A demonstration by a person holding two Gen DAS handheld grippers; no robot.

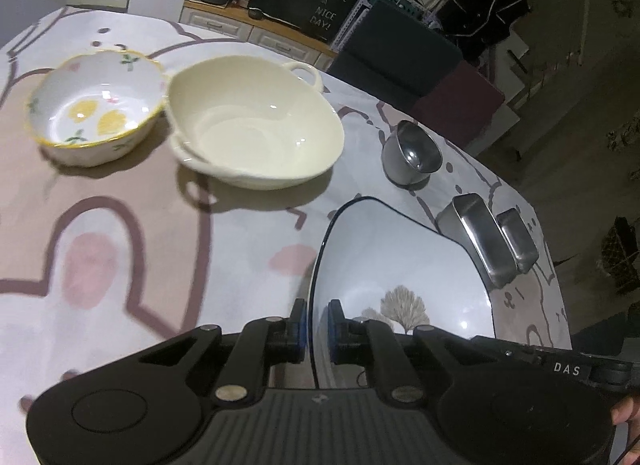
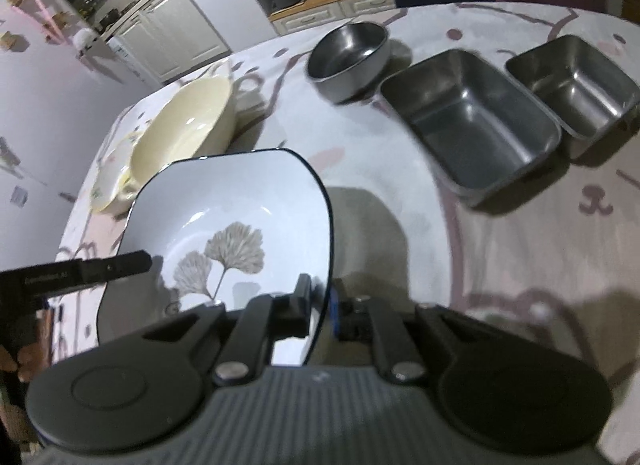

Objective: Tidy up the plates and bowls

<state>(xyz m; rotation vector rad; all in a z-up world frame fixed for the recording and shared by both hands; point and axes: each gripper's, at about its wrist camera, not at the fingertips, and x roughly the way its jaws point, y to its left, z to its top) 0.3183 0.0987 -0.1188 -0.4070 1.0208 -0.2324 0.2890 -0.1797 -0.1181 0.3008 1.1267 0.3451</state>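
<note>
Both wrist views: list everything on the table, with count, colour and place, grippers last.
Leaf-print plate: one, white with dark rim, held at its edges by both grippers.
Cream bowl: one, pale yellow with handles, far side, beside the lemon bowl.
Lemon bowl: one, white with yellow rim, far left.
Round steel bowl: one, silver, far side.
Large steel tray: one, silver, right of the plate.
Small steel tray: one, silver, beside the large tray.
Tablecloth: one, white and pink cartoon print.
Left gripper: black, shut on the plate's rim.
Right gripper: black, shut on the plate's rim.

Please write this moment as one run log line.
left: shut on plate rim | right: shut on plate rim | plate: lifted | bowls: on table
</note>
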